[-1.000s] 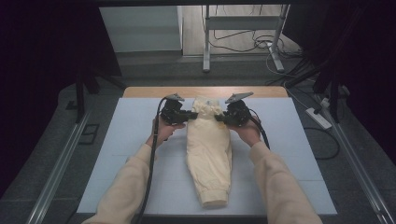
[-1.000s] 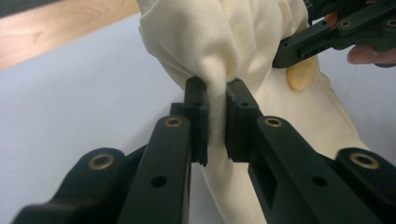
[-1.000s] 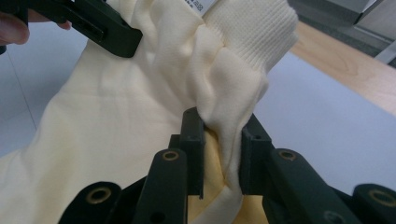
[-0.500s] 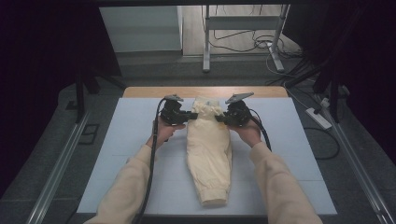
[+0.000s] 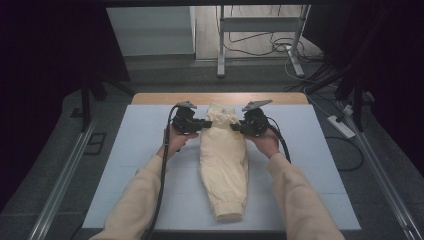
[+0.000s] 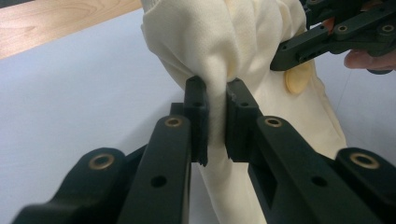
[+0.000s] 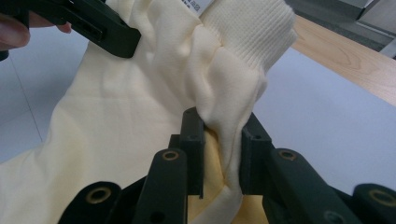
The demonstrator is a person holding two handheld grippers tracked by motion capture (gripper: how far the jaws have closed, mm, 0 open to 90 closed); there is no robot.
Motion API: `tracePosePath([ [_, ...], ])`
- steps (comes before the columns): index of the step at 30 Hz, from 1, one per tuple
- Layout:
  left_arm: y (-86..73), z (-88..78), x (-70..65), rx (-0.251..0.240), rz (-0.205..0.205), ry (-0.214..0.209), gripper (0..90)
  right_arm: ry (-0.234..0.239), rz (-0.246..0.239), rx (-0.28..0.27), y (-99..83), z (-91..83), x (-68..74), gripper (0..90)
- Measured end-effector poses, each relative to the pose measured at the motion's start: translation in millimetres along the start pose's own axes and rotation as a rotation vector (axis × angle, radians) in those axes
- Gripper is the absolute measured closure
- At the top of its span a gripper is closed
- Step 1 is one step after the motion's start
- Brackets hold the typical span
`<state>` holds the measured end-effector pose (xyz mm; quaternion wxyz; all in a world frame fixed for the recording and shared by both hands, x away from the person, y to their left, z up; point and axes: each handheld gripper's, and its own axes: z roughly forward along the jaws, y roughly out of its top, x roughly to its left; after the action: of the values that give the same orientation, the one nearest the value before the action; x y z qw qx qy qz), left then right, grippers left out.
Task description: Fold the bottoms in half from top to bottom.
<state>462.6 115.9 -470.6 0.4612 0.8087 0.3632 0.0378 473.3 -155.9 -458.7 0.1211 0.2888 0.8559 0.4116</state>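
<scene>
pale yellow garment (image 5: 223,165) (ribbed cuff) on a light blue mat (image 5: 130,165).

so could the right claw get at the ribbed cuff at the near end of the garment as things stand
Probably not yet: the right claw is shut on the far end of the garment, as is the left claw. The path to the cuff looks free.

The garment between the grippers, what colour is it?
Pale cream-yellow garment, clearest in the right gripper view.

Left and right of the cream garment (image 5: 223,165), the pale bench (image 5: 130,170) lies bare, open for passage. Behind the garment, only a narrow wooden strip (image 5: 165,98) remains.
</scene>
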Motion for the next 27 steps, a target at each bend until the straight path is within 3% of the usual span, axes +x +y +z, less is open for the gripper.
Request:
tracePosePath([
  [6,5.2,-5.0,4.9,-0.011,0.002,0.001,80.8,-0.001,-0.006,-0.012,4.8,0.0,-0.6,75.1],
  [15,40.4,-24.2,3.8,-0.039,0.056,0.054,81.0,-0.055,-0.026,-0.089,34.7,-11.8,-1.8,75.4],
  [23,36.6,-12.4,4.0,-0.016,0.039,0.039,81.0,-0.051,-0.007,-0.06,25.3,-9.9,-6.8,75.4],
  [27,39.9,-8.7,3.6,-0.013,0.059,0.053,81.0,-0.052,-0.005,-0.058,23.4,-9.3,-10.8,75.5],
])
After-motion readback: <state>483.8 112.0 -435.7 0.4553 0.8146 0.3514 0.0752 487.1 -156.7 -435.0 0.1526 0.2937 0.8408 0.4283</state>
